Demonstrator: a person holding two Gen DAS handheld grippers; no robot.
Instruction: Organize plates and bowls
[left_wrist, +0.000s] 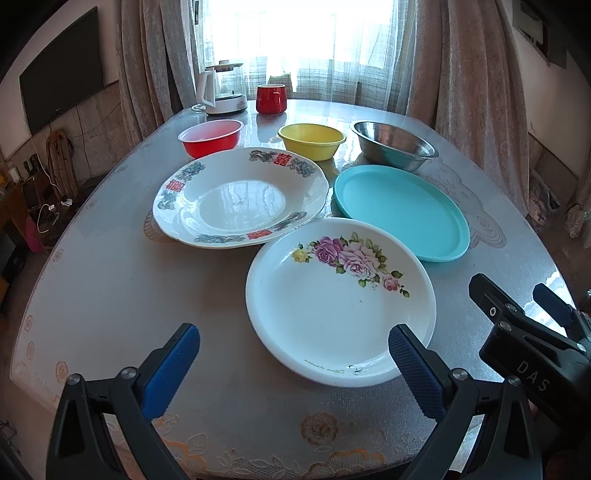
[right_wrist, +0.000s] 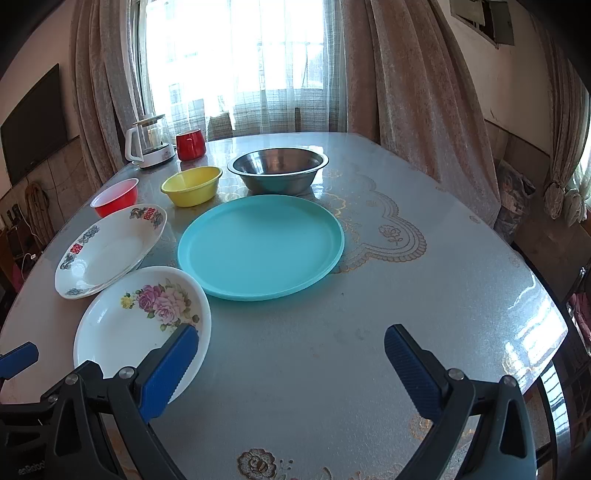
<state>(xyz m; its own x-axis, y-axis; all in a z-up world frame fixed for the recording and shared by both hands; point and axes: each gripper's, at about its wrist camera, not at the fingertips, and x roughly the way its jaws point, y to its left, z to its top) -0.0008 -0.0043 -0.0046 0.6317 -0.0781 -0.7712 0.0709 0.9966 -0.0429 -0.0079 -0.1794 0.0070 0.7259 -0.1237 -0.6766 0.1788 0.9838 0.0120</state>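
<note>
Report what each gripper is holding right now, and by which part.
Nothing is held. The left gripper and the right gripper both have their jaws wide open above the table, with nothing between them.

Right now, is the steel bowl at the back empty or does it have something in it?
Empty. The steel bowl sits upright, and the right wrist view shows only bare shiny metal inside it.

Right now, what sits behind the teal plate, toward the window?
Directly behind the teal plate stands the steel bowl, with the yellow bowl to its left. The table surface under the plate is covered, so unseen.
</note>
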